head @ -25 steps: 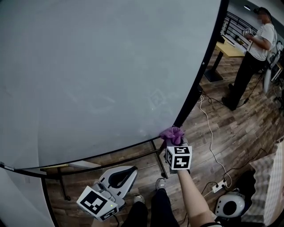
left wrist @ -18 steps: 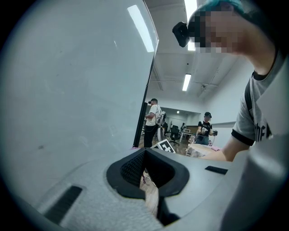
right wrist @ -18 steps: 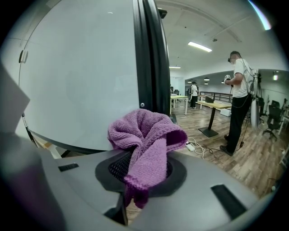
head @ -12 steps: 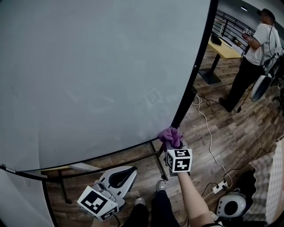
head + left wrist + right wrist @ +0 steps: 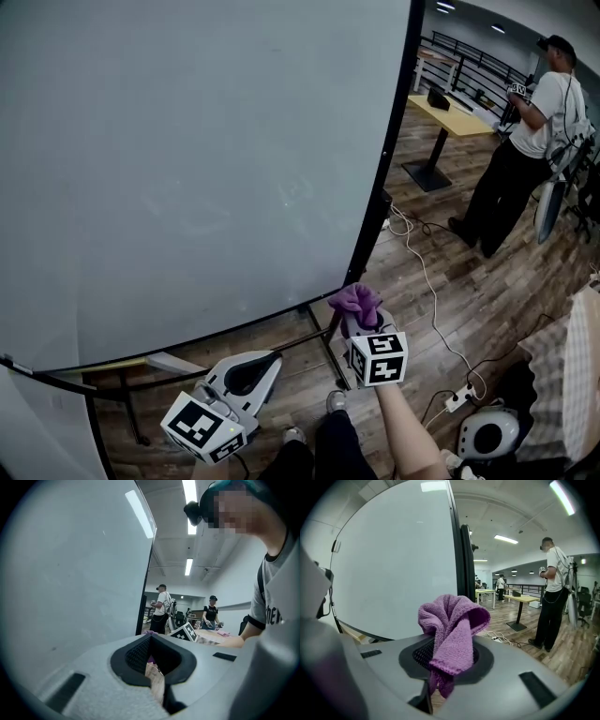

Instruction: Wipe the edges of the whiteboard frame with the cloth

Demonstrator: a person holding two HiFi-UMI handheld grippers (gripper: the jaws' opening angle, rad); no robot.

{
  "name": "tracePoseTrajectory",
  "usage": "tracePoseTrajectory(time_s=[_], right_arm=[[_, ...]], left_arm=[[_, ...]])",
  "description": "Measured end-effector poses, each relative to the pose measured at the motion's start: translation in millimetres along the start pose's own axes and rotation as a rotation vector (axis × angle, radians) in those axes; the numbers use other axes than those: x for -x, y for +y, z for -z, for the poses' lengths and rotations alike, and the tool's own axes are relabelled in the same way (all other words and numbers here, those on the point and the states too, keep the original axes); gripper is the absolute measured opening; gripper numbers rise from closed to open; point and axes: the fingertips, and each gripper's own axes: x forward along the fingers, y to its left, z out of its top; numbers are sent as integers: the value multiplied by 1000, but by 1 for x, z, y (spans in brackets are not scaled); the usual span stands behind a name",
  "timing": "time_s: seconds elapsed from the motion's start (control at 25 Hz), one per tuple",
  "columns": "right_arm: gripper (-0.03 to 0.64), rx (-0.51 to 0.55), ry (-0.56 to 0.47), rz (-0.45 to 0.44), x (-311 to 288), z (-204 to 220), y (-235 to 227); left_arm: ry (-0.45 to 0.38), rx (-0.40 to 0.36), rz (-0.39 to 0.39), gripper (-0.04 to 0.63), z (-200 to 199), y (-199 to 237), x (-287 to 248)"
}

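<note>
Holds a bunched purple cloth (image 5: 355,299) in the right hand-held gripper (image 5: 451,656), jaws closed on the lower folds, the rest bulging up above them. Brings that cloth to the bottom right corner of the black whiteboard frame (image 5: 388,141), a little right of centre and low in the head view; touching or just beside, hard to tell which. Carries the left hand-held gripper (image 5: 267,361) at the lower left of the head view, below the frame's bottom edge and well apart from the cloth, jaws drawn together at the tips with nothing gripped between them. Across the whole upper left, the pale whiteboard (image 5: 187,159), its right frame edge running from the top centre down to the cloth. Behind the right hand-held gripper, a bare forearm (image 5: 405,427) leading off the bottom edge. To the right, wooden floor (image 5: 487,300) with a white cable (image 5: 427,272) trailing from near the frame's right edge down to a power strip (image 5: 459,398) at the lower right. At the upper right, a yellow tabletop (image 5: 455,114) on a dark pedestal, and just beside it a standing person (image 5: 525,141) in a light shirt and dark trousers.
</note>
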Motion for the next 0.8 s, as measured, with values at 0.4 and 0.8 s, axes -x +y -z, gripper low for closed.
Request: tracePoseTrajectory(time_s=[0.4, 0.8], right_arm=[[65, 41, -71, -48, 63, -29, 35], [66, 73, -139, -111, 117, -51, 73]], left_arm=[[-29, -17, 7, 17, -8, -9, 19], [-47, -22, 15, 17, -11, -17, 33]])
